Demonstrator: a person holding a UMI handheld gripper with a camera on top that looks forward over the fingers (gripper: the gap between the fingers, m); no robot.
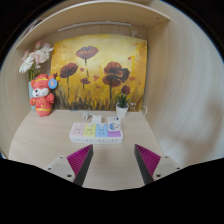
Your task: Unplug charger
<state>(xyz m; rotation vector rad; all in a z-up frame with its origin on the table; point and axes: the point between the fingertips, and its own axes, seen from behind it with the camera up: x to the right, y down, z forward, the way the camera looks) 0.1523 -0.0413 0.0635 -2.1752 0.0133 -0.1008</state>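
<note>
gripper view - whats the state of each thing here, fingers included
gripper: open, nothing between the fingers
power strip: flat on the desk, ahead of the fingers, untouched
charger: still plugged into the strip
potted plant: upright behind the strip
toy figure: upright by the wall

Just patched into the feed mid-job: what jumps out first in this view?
The big poppy painting fills the back wall, with a red-and-orange plush toy at its left and a small potted plant at its right. On the table, just beyond the open gripper, lies a white power strip.
</note>
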